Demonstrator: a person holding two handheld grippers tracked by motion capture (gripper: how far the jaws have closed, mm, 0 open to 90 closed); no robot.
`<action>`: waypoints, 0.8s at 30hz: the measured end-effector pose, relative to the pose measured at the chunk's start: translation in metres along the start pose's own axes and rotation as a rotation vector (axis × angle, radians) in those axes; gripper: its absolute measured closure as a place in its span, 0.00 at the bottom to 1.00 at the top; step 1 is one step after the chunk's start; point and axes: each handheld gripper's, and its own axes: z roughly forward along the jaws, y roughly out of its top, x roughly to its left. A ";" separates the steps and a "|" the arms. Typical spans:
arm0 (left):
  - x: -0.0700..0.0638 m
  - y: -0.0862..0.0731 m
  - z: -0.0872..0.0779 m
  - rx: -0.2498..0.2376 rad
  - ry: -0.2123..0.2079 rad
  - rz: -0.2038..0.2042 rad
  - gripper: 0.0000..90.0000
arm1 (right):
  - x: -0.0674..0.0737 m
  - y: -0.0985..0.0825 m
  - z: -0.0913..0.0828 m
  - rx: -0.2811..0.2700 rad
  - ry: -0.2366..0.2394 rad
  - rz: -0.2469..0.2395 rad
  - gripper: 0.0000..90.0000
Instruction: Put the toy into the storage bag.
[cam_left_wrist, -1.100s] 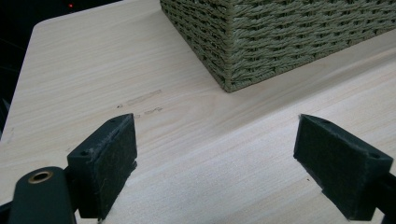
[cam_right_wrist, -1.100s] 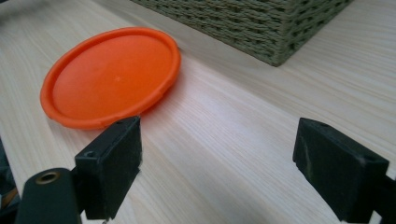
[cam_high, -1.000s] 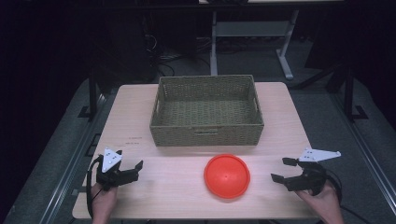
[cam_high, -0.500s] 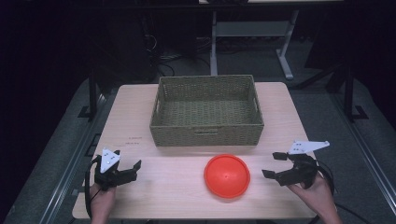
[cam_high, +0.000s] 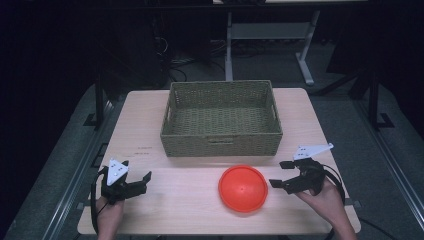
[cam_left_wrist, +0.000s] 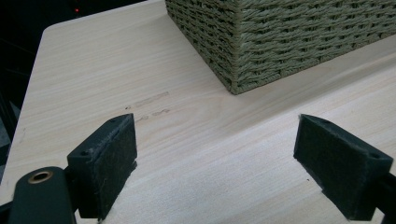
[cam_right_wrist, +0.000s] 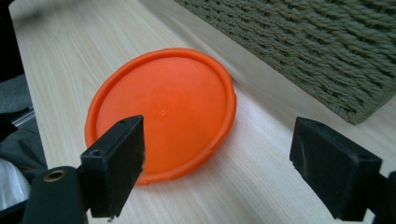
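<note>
The orange disc (cam_high: 243, 188) lies flat on the tabletop (cam_high: 320, 130), near its front edge and right of centre. It sits just in front of the woven basket (cam_high: 222, 145), apart from the basket's front wall, with a strip of bare wood between them. In the right gripper view the disc (cam_right_wrist: 163, 109) shows a raised rim all round and rests directly ahead of the jaws.

The right tool (cam_high: 282, 176) is held in the person's right hand (cam_high: 320, 200), just beside the disc's right edge and pointing toward it. Its jaws stand wide apart and have just been closing slightly; nothing is between them and neither pad touches the disc. In its own view the right tool (cam_right_wrist: 217, 163) frames the near part of the disc, with the basket (cam_right_wrist: 327, 51) to the upper right.

The left tool (cam_high: 140, 182) is held in the left hand (cam_high: 107, 215) at the front left of the tabletop, well apart from the disc. It is released: the jaws are spread wide over bare wood. In the left gripper view the left tool (cam_left_wrist: 215, 168) points toward a corner of the basket (cam_left_wrist: 280, 37).
</note>
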 end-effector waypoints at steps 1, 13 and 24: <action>0.000 0.000 0.000 0.003 -0.001 0.004 0.14 | 0.000 0.001 0.005 0.014 -0.004 0.004 0.22; 0.002 0.000 -0.001 0.000 0.007 -0.001 0.14 | 0.000 0.010 0.036 0.087 -0.007 0.040 0.29; 0.001 0.000 -0.001 0.000 0.004 0.006 0.14 | 0.002 0.009 0.051 0.143 -0.019 0.053 0.40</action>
